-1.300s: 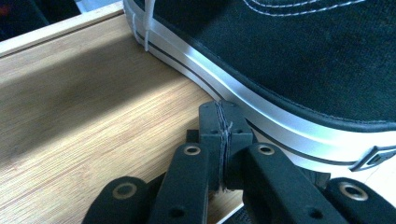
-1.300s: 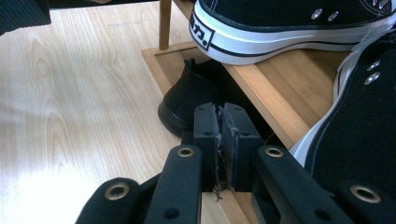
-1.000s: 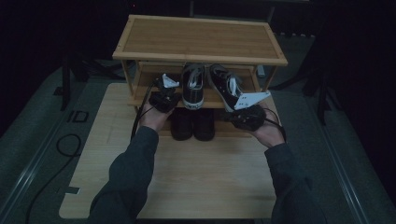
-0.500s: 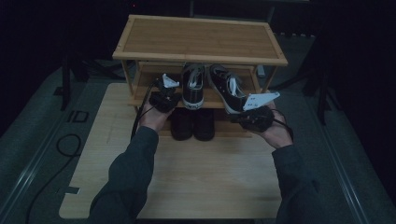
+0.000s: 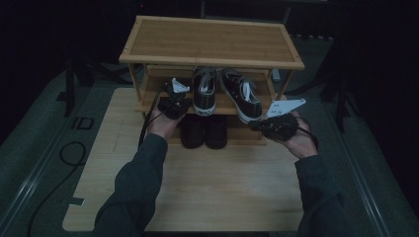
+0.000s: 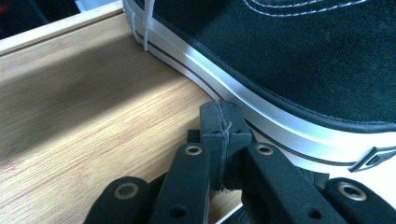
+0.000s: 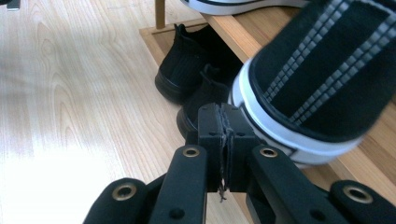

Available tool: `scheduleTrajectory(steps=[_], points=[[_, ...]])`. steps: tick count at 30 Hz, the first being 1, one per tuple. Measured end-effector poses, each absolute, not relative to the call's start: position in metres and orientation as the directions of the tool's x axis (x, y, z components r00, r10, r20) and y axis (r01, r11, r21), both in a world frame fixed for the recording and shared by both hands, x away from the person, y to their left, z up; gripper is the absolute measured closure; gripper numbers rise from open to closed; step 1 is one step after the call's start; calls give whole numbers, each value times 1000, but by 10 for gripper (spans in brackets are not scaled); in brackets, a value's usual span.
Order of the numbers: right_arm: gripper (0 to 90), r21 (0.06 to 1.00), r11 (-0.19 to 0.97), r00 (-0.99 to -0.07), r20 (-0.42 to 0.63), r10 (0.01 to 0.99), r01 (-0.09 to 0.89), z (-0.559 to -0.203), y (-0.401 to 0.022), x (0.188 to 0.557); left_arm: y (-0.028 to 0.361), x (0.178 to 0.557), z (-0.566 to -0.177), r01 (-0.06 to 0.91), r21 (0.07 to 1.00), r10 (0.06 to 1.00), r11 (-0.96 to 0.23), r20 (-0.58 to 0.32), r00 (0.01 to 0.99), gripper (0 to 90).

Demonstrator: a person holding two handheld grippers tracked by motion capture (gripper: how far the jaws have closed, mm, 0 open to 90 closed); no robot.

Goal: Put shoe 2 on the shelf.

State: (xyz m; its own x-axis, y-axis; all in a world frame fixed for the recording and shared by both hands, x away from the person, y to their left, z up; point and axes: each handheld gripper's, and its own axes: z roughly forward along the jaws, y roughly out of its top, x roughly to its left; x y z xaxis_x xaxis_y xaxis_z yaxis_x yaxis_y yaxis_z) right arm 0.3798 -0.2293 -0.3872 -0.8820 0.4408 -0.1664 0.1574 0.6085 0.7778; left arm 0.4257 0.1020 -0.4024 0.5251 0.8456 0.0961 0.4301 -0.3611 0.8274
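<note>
— On the rack's middle shelf (image 5: 232,103), which way do the sneakers point?

— Left sneaker (image 5: 204,91) runs straight back, heel toward me. Right sneaker (image 5: 242,95) lies skewed, its heel overhanging the shelf edge.

— Your fingers?

— Left gripper (image 6: 219,121) pressed together beside the left sneaker's sole; right gripper (image 7: 223,123) pressed together against the right sneaker's heel, holding nothing.

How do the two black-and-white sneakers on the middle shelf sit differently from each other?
The left sneaker sits straight and fully on the middle shelf, heel toward the person. The right sneaker lies angled, its heel sticking out past the shelf's front edge beside the right gripper. Both are black canvas with white soles and laces.
</note>
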Motion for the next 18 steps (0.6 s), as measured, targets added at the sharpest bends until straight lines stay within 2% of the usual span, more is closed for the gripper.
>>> scheduleTrajectory(steps=[18], points=[[897,777,606,-867,-171,467,173,-391,-244,381,102,426,-403,430,828,845,-361,95,527,900]])
